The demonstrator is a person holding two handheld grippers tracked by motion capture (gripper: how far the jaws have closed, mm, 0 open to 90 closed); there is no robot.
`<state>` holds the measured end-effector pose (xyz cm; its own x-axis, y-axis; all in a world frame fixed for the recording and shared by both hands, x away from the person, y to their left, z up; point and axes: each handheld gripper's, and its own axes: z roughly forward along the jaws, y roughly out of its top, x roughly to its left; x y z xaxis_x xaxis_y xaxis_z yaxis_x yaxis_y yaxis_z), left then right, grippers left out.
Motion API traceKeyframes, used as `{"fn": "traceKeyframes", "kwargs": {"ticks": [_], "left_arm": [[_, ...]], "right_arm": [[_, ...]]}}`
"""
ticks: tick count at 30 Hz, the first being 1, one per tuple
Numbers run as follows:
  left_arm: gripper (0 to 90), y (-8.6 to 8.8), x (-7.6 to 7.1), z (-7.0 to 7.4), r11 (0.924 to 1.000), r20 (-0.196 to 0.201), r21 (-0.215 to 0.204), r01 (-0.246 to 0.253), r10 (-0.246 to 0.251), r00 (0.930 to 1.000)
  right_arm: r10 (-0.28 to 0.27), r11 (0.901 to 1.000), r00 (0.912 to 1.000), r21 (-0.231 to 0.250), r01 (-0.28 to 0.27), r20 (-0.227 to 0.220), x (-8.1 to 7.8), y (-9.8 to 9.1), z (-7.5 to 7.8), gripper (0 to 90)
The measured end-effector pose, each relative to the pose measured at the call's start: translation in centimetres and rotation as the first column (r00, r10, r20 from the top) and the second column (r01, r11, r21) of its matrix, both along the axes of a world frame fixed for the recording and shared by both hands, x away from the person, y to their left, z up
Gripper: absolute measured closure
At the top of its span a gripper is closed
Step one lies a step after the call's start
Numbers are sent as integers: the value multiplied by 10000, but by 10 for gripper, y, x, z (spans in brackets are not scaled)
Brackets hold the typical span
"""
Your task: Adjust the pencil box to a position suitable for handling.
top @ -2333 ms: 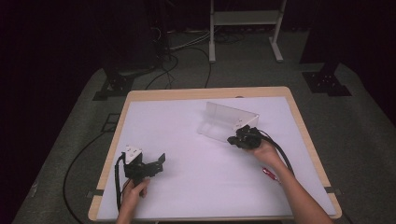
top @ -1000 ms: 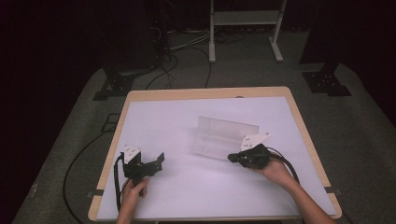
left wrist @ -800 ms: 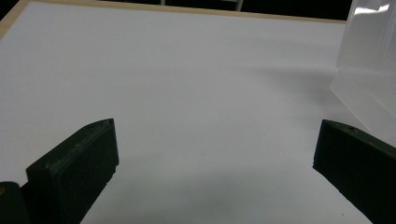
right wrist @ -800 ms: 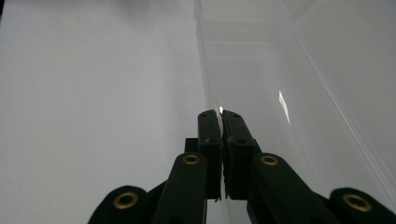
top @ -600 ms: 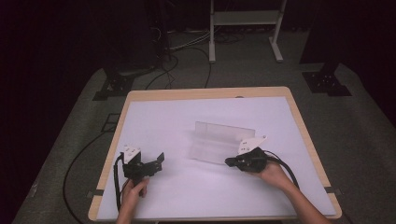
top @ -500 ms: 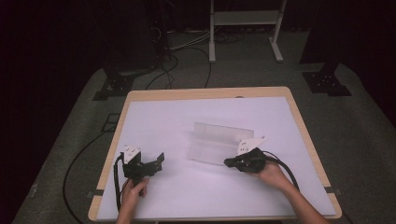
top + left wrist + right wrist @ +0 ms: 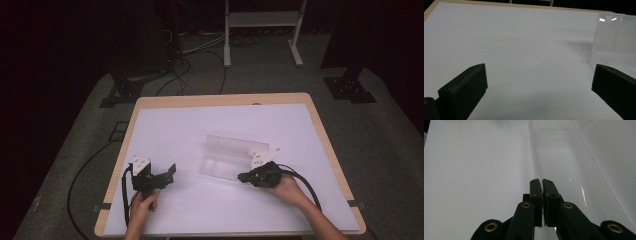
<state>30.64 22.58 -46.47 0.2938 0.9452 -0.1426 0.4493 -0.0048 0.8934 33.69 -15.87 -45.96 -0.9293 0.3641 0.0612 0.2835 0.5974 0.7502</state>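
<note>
Dim room, bright tabletop, soft focus, glare

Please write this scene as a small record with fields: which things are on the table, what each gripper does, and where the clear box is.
surface: white table with a wooden edge
object: clear plastic box, near the middle, right of centre
right gripper: jaws shut on the thin near wall of the clear plastic box
left gripper: open, nothing between its jaws, apart from the box, at the near left of the table
box contents: none visible
</note>
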Motion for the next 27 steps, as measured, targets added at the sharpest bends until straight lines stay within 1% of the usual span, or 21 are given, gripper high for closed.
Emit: {"fn": "traceKeyframes", "kwargs": {"ticks": [2, 7, 10, 13, 18, 19, 20, 21, 23, 24, 25, 26, 27], "left_arm": [[0, 0, 0, 0, 10000, 1, 8, 29, -29, 10000], [0, 0, 0, 0, 10000, -1, -29, 40, -40, 10000], [0, 0, -1, 0, 10000, 13, 9, 69, -69, 10000], [0, 0, -1, 0, 10000, 13, 25, 96, -96, 10000], [0, 0, -1, 0, 9999, 7, 39, 100, -101, 9999], [0, 0, 0, 0, 9999, 12, 45, 97, -97, 10000], [0, 0, 0, 0, 9999, 11, 40, 111, -111, 9999], [0, 0, 0, 0, 9999, 11, 40, 111, -111, 9999], [0, 0, 0, 0, 9999, 6, 3, 104, -104, 9999], [0, 0, 0, 0, 9999, -4, -16, 104, -104, 9999], [0, 0, 0, 0, 9999, -4, -16, 104, -104, 9999], [0, 0, 0, 0, 9999, 0, 4, 131, -131, 9999], [0, 0, 0, 0, 9999, 0, 4, 131, -131, 9999]], "right_arm": [[-22, 10000, 9999, -31, 22, -104, 0, 0, -2, 867], [24, 10000, 9998, -72, -25, -208, 1, 1, -4, 865], [58, 10000, 9995, 38, -57, -310, 1, 0, -4, 862], [79, 10000, 9993, -6, -80, -370, 1, 0, -4, 858], [78, 9999, 9986, 98, -73, -523, 2, 0, -4, 842], [104, 9999, 9979, 51, -101, -636, 1, 0, -5, 811], [81, 9999, 9976, 71, -77, -688, 1, 0, -5, 733], [81, 9999, 9976, 71, -77, -688, 1, 0, -5, 733], [97, 9997, 9979, 233, -82, -636, 0, -2, -2, 676], [70, 9984, 9967, 571, -24, -807, 0, -6, 2, 620], [70, 9984, 9967, 571, -24, -807, 0, -6, 2, 620], [-60, 9974, 9976, 715, 110, -693, -1, -8, 6, 571], [-60, 9974, 9976, 715, 110, -693, -1, -8, 6, 571]]}}
